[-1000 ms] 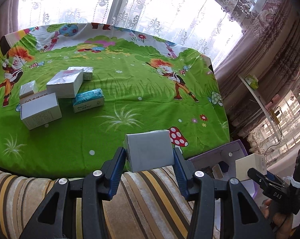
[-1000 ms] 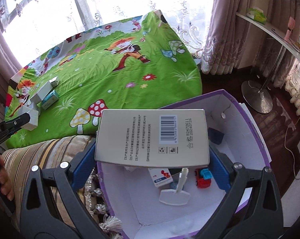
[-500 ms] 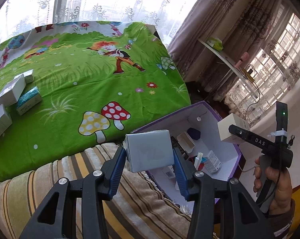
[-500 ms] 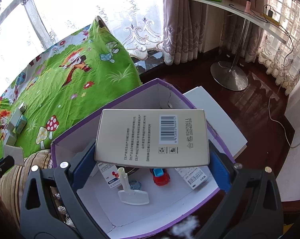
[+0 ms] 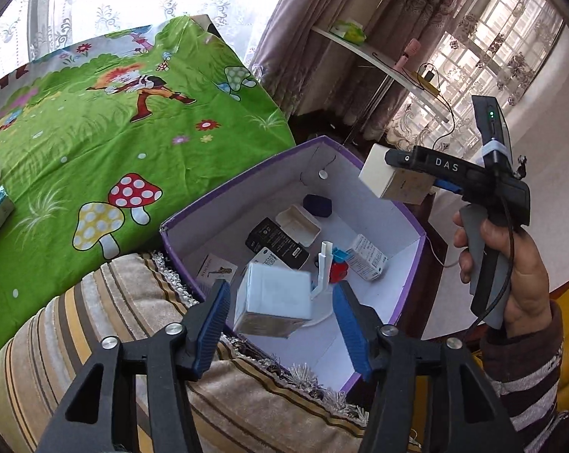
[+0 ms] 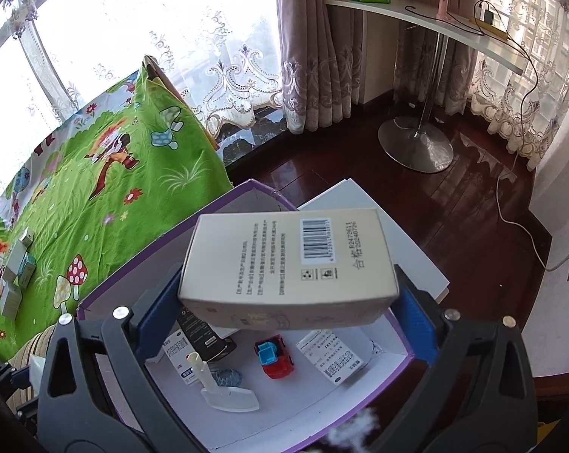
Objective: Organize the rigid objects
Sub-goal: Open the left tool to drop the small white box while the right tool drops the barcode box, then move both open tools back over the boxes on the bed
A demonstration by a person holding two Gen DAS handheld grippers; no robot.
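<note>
My left gripper point(image 5: 282, 315) is open; a small white box point(image 5: 273, 304) hangs loose and tilted between its spread blue pads, over the near corner of the purple storage box point(image 5: 410, 219). My right gripper point(image 6: 288, 302) stands open too; the cream barcode box point(image 6: 288, 264) sits tilted between its pads, with gaps at both sides, above the purple box point(image 6: 397, 362). In the left wrist view that gripper point(image 5: 393, 185) and cream box point(image 5: 377, 177) hover over the purple box's far right rim.
Inside the purple box lie a toy car point(image 6: 275, 355), medicine cartons point(image 6: 331, 356), a black pack point(image 5: 276, 243) and a white scoop point(image 6: 224, 390). A green cartoon cloth point(image 5: 114, 132) covers the table with several boxes point(image 6: 18, 270) at its left. A striped cushion point(image 5: 133, 339) lies near me.
Both grippers swung right over the purple box. Both sets of jaws opened, and the white box and the cream box tilted free between the pads.
</note>
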